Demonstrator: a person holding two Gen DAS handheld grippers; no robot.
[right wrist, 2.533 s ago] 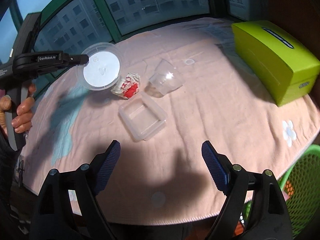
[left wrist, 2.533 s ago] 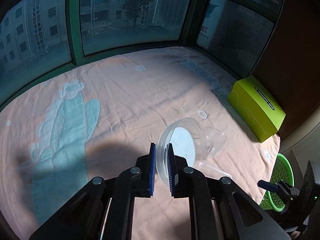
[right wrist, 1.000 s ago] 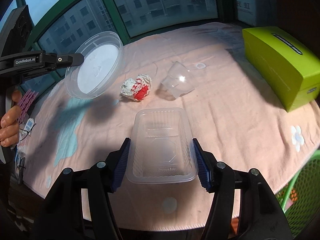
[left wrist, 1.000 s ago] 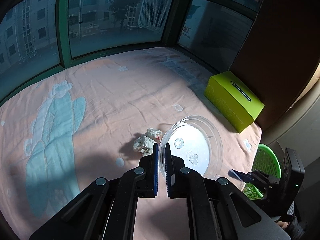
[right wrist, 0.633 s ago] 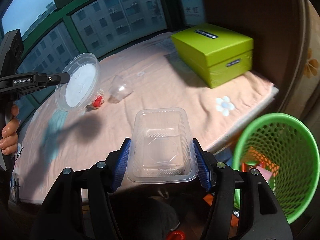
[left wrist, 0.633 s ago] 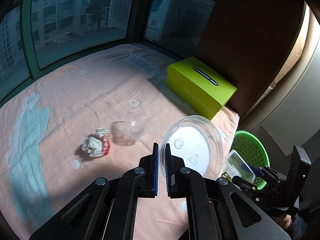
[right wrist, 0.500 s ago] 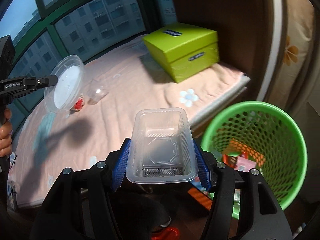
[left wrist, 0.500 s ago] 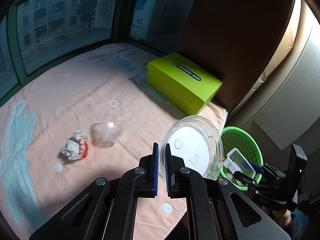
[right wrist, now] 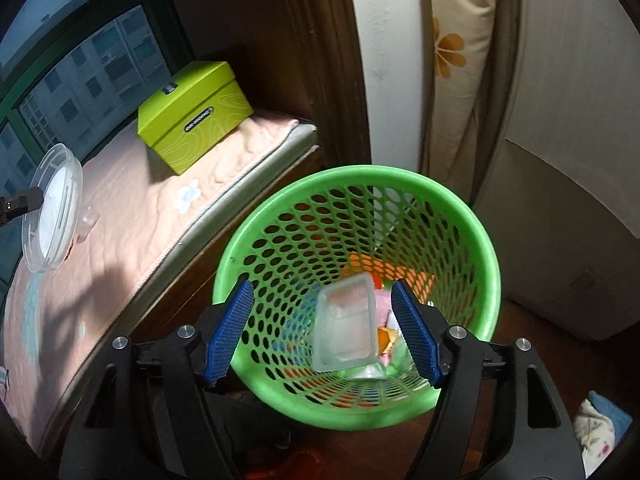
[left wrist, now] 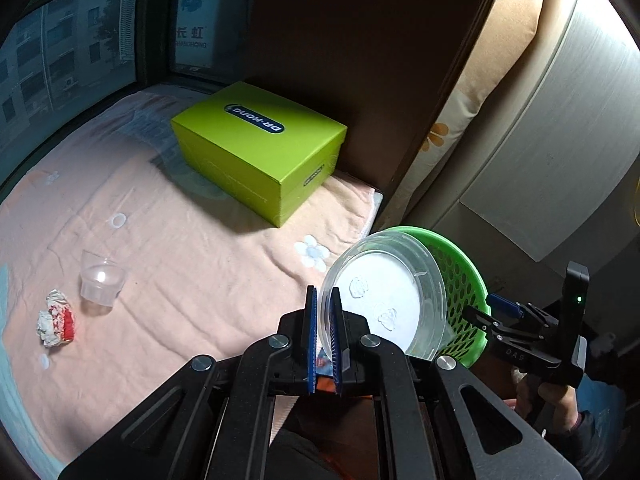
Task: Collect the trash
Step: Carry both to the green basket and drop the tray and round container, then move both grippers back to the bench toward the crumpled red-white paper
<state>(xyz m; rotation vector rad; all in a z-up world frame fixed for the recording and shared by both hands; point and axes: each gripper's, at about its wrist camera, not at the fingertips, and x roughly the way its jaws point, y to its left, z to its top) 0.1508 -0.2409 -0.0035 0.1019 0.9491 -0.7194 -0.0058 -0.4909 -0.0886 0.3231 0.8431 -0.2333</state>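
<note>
My left gripper (left wrist: pixel 324 308) is shut on the rim of a round clear plastic lid (left wrist: pixel 388 300) and holds it in the air beside the green mesh trash basket (left wrist: pixel 464 280). The lid also shows in the right wrist view (right wrist: pixel 52 208). My right gripper (right wrist: pixel 322 334) is open right above the basket (right wrist: pixel 486 248). The clear rectangular plastic container (right wrist: pixel 346 324) is loose inside the basket, between my fingers but not touched. A clear plastic cup (left wrist: pixel 102 282) and a crumpled red-and-white wrapper (left wrist: pixel 56 318) lie on the pink blanket (left wrist: pixel 192 272).
A lime-green box (left wrist: pixel 256 148) stands at the blanket's far corner against a dark wooden wall. The basket stands on the floor beside the platform edge (right wrist: pixel 224 204) and holds other colourful trash. A curtain and a pale cabinet are behind it.
My right gripper swung from the blanket to over the basket, opened and let the rectangular container go into it. My left gripper carried the round lid right, toward the basket.
</note>
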